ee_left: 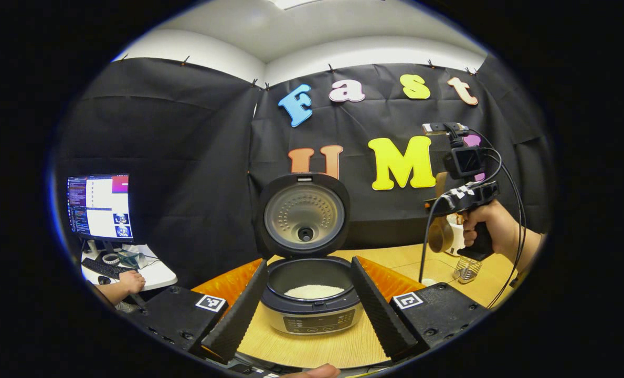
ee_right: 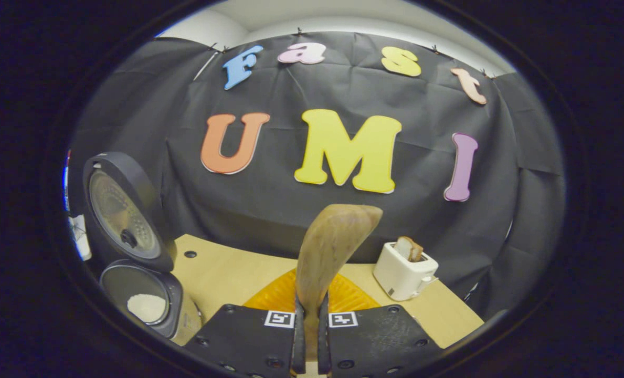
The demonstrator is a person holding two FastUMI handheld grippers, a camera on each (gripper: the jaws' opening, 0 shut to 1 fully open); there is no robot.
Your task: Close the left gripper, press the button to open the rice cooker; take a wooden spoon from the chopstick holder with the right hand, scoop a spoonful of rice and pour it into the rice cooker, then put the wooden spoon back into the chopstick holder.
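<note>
The rice cooker (ee_left: pixel 312 310) stands with its lid (ee_left: pixel 304 215) raised and white rice (ee_left: pixel 314 291) in the pot. My left gripper (ee_left: pixel 308 262) is open, one finger on each side of the cooker's front and touching nothing. Farther right a hand holds my right gripper (ee_left: pixel 437 202) above the table. It is shut on the wooden spoon (ee_left: pixel 440 236), just left of the wire chopstick holder (ee_left: pixel 467 269). In the right gripper view the right gripper (ee_right: pixel 310 310) clamps the spoon's handle, and the spoon's bowl (ee_right: pixel 338 236) rises ahead. The open cooker (ee_right: pixel 144 299) sits low at the left.
A white toaster (ee_right: pixel 403 273) with a slice of bread stands at the back right of the wooden table (ee_right: pixel 222 268). An orange mat (ee_right: pixel 343 296) lies under the grippers. Off the table's left, a monitor (ee_left: pixel 101 207) and keyboard sit on a small desk with a person's hand (ee_left: pixel 130 281).
</note>
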